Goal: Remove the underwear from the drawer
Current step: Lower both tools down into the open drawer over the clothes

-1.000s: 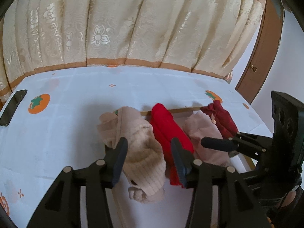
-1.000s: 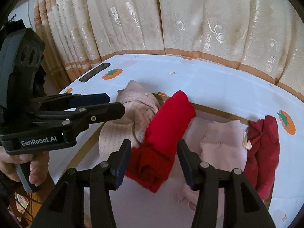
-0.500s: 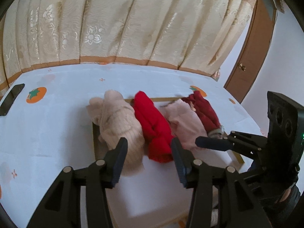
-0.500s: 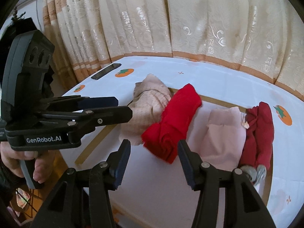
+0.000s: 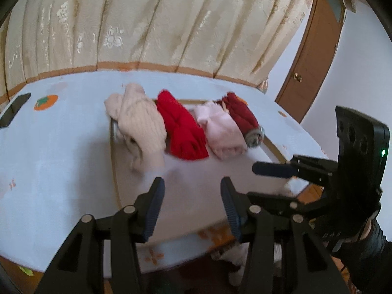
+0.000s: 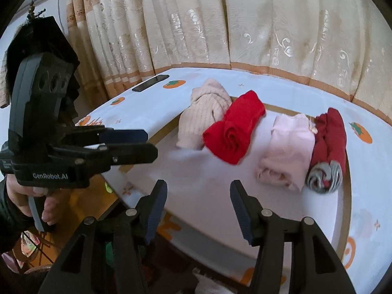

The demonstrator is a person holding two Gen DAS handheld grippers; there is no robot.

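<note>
Bare white drawer [image 6: 208, 171] floor before four underwear rolls [image 6: 235, 127].

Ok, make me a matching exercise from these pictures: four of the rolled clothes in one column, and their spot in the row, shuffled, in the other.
Row order as the right wrist view shows it.

Column 1
1. beige roll
2. bright red roll
3. pale pink roll
4. dark red roll

Column 2
A. far right, grey end facing the camera
B. second from left
C. far left, nearest the phone
D. second from right

Pairs: 1-C, 2-B, 3-D, 4-A
</note>
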